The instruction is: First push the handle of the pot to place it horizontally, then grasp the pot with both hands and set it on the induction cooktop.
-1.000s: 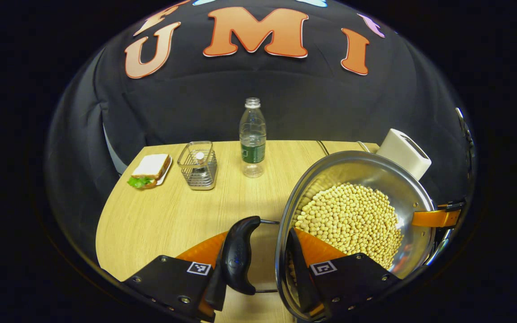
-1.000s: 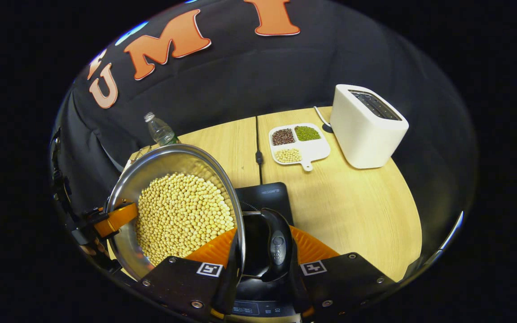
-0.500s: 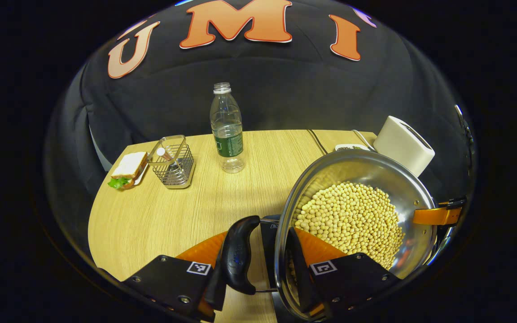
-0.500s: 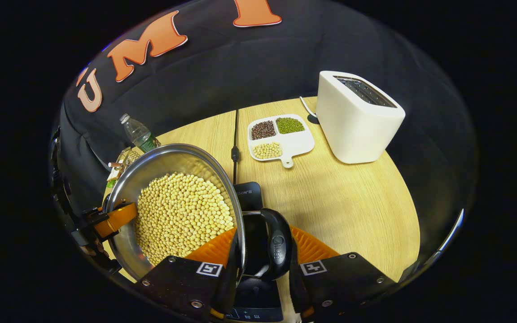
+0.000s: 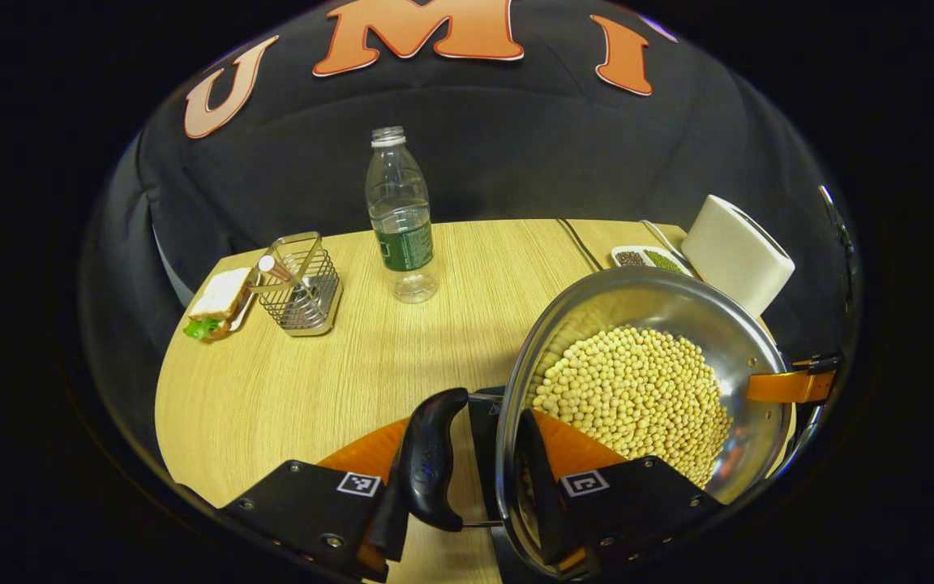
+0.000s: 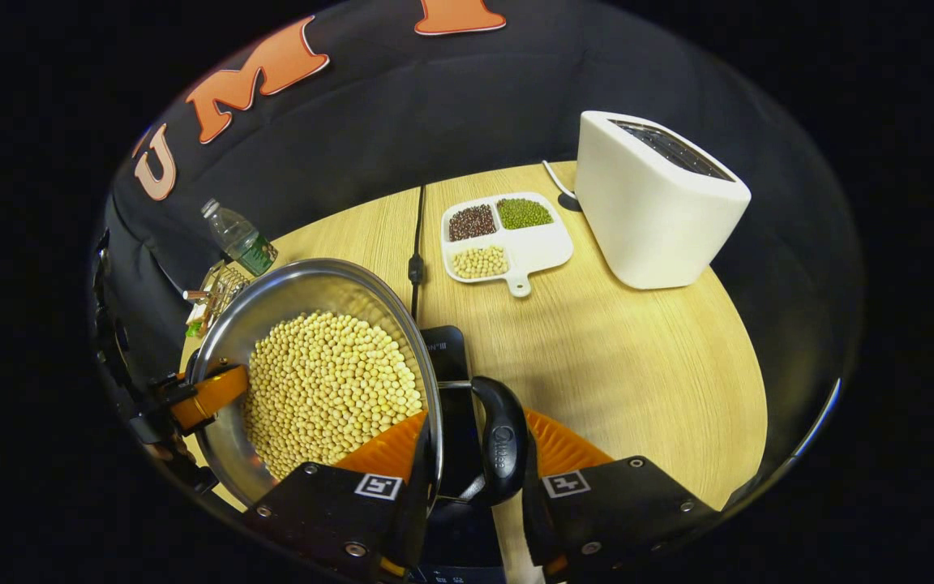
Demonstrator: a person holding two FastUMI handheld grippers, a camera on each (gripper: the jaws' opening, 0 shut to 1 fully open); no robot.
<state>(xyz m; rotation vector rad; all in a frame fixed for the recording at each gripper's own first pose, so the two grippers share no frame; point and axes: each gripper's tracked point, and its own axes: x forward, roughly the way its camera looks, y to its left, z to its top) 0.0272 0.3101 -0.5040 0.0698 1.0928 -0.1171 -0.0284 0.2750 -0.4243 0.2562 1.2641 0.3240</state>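
A steel pot [image 5: 661,302] full of soybeans [image 5: 637,397] hangs over the black induction cooktop [image 6: 447,357]; whether it touches the cooktop I cannot tell. My left gripper [image 5: 467,487] is shut on the pot's left side, one finger outside the black side handle [image 5: 430,454] and the other inside the rim. In the right gripper view the pot [image 6: 305,290] sits at the left. There my right gripper [image 6: 473,495] is shut on the opposite black handle [image 6: 501,442] and the rim. The left gripper [image 6: 199,397] shows at the pot's far side there.
A clear bottle [image 5: 399,219], a wire basket [image 5: 298,284] and a sandwich [image 5: 216,300] stand at the table's back left. A white toaster [image 6: 653,203] and a divided dish of beans [image 6: 507,235] are at the back right. A black cable [image 6: 416,243] runs back from the cooktop.
Both grippers have carried the pot to the right and farther in over the table. The cooktop's dark edge now shows under the pot in the left gripper view. Both grips are unchanged.
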